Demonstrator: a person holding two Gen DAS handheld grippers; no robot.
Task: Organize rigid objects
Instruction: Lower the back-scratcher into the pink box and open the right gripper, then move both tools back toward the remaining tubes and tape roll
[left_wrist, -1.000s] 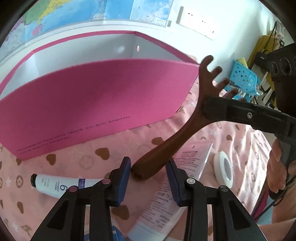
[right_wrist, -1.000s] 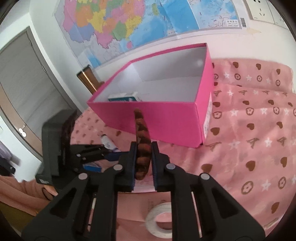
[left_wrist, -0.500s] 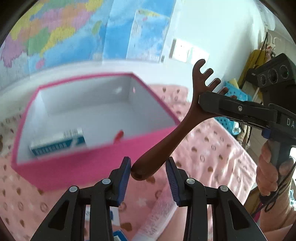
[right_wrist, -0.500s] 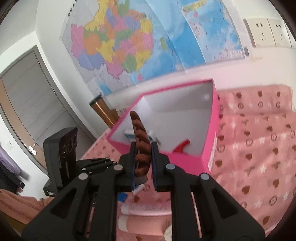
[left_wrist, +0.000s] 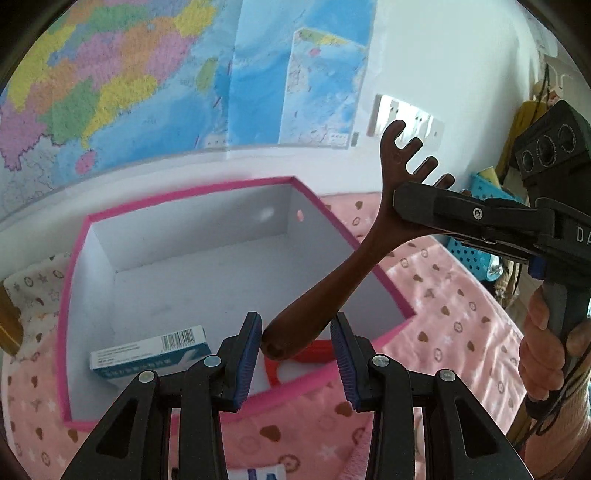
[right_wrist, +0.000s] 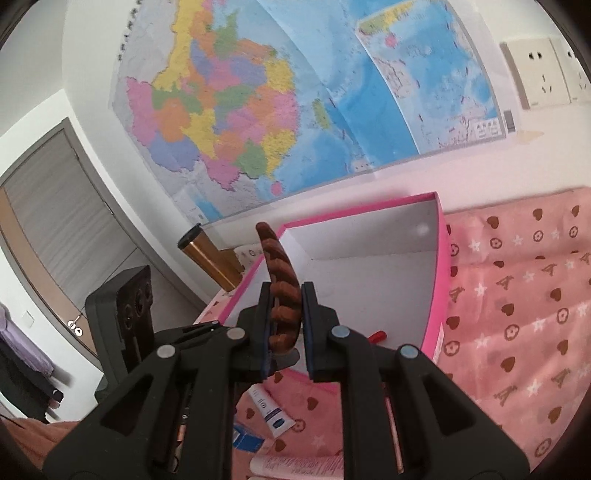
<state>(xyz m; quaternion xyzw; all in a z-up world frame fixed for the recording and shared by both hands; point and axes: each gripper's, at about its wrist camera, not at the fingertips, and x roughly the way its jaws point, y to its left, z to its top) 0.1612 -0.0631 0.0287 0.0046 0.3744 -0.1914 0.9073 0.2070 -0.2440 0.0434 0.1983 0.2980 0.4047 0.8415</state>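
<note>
A dark brown wooden comb (left_wrist: 354, 266) hangs in the air above the open pink box (left_wrist: 79, 258). My left gripper (left_wrist: 295, 323) is shut on its rounded handle end. My right gripper (left_wrist: 406, 201) reaches in from the right and clamps the toothed head. In the right wrist view the comb (right_wrist: 282, 284) stands edge-on between the pads of my right gripper (right_wrist: 287, 295), which is shut on it, with the pink box (right_wrist: 441, 266) behind. Inside the box lie a blue-and-white carton (left_wrist: 147, 350) and a red thing (left_wrist: 314, 350).
The box rests on a pink cloth with hearts and stars (right_wrist: 517, 314). Near its front lie a white tube (right_wrist: 269, 410) and a small blue box (right_wrist: 247, 441). A golden flask (right_wrist: 212, 258) stands left of the box. A blue basket (left_wrist: 476, 254) sits right.
Both grippers have risen with the comb held between them. The box's front wall filled the view before; its white inside, the carton and the red thing lie below the comb now.
</note>
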